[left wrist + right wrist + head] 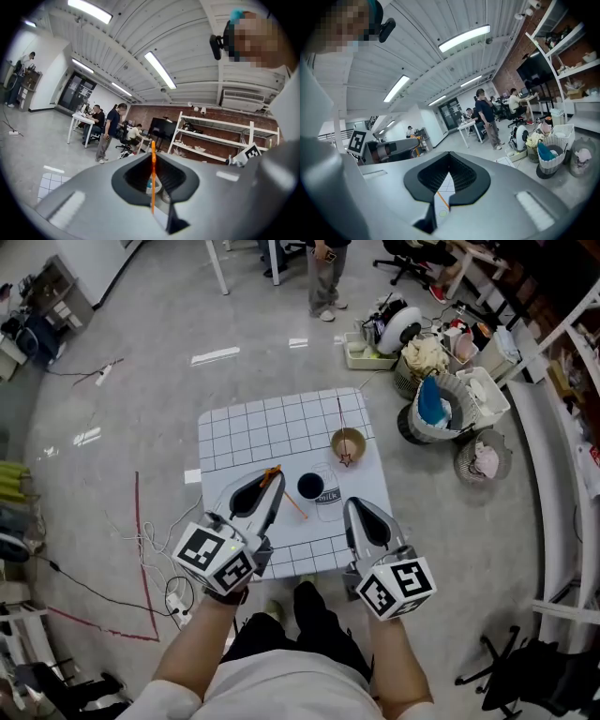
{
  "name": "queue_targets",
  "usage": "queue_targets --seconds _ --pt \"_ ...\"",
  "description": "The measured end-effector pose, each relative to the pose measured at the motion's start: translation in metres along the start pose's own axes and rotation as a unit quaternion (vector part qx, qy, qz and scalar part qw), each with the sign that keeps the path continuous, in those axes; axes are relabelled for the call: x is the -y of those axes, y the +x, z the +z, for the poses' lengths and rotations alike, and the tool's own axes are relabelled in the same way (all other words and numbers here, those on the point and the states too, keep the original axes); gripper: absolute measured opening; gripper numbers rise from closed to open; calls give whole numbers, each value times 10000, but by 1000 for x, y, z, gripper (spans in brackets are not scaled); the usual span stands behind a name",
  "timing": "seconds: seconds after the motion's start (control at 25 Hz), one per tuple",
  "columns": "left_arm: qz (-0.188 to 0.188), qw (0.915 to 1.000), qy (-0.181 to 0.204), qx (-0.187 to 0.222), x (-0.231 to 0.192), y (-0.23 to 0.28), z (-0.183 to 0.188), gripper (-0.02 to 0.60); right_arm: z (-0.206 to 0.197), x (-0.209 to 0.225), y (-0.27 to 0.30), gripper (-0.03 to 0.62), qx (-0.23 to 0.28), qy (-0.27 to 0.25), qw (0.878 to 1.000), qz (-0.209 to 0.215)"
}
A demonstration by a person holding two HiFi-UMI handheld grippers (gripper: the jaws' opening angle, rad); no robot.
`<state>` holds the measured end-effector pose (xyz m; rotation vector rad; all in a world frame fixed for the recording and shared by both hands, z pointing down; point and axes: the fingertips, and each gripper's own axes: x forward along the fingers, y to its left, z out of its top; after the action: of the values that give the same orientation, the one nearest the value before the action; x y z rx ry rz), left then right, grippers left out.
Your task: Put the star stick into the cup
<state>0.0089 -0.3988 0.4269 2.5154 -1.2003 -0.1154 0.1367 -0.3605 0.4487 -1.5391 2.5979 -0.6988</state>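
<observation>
Head view gives the clearest read of progress. On the checked table a brown cup has a thin star stick lying across its mouth, with the small star at the near rim. I cannot tell whether the stick stands inside the cup or only rests on it.

The left gripper is pinching an orange stick, which slants down toward a black cup and a clear glass. No view shows whether it carries a star. The right gripper has its jaws pressed together on nothing and hovers just beside the glass.

My judgement is that one stick is already at the brown cup. The orange one (if it belongs there too) is yet to be carried over and dropped in.
</observation>
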Motion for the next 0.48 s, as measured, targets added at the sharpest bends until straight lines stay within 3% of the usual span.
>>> queue_targets --seconds 0.48 --pt "139 9998 -46 123 -54 51 -44 23 -32 41 48 12 -232 254 9994 -18"
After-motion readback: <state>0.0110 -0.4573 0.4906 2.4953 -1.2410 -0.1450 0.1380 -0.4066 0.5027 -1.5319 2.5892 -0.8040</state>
